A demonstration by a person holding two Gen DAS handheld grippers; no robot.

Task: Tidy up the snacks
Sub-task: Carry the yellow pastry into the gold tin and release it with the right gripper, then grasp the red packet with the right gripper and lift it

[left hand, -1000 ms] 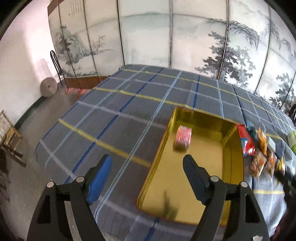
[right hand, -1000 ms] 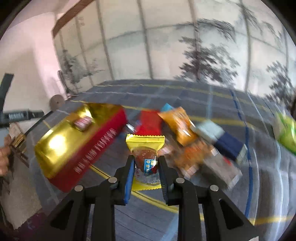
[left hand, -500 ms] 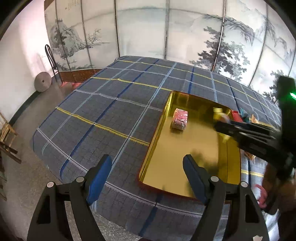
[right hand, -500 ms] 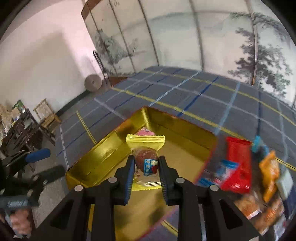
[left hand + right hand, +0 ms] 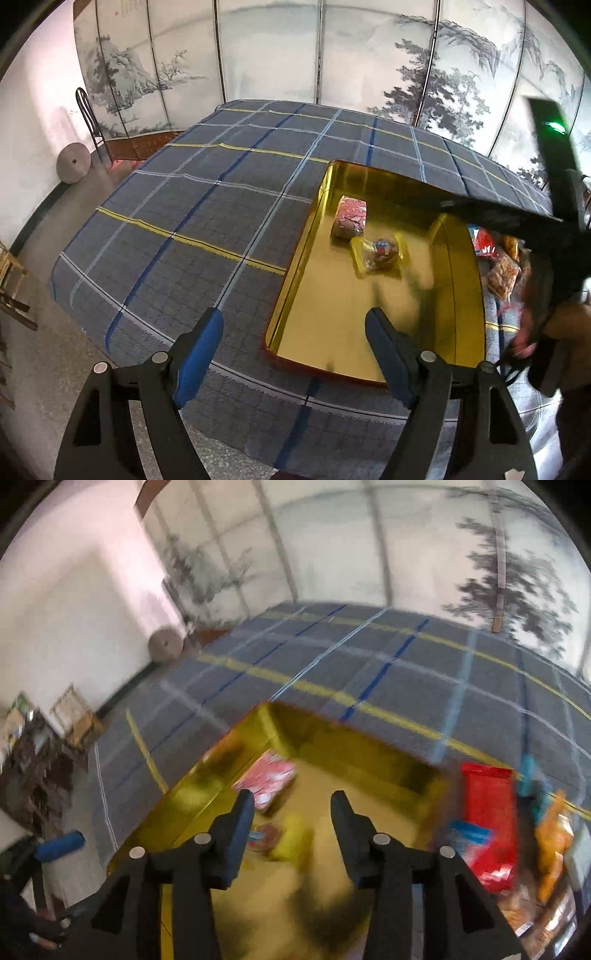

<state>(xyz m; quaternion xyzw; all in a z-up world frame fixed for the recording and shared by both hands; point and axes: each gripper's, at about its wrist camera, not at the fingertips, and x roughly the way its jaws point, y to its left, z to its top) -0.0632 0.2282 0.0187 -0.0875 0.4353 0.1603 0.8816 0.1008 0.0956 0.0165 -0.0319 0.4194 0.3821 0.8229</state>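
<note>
A gold box lies open on the plaid tablecloth. Inside it are a pink patterned snack and a yellow-edged clear packet, blurred in the right wrist view. My left gripper is open and empty, held over the box's near left corner. My right gripper is open above the box, with the yellow packet lying below its fingers. The right gripper's body reaches in over the box's right side.
Loose snacks lie on the cloth right of the box: a red packet, orange packets and others. A painted folding screen stands behind the table. The table's near edge runs just below the box.
My right gripper opened and let go of the yellow packet, which now lies in the box beside the pink snack. My left gripper stayed open and shifted slightly.
</note>
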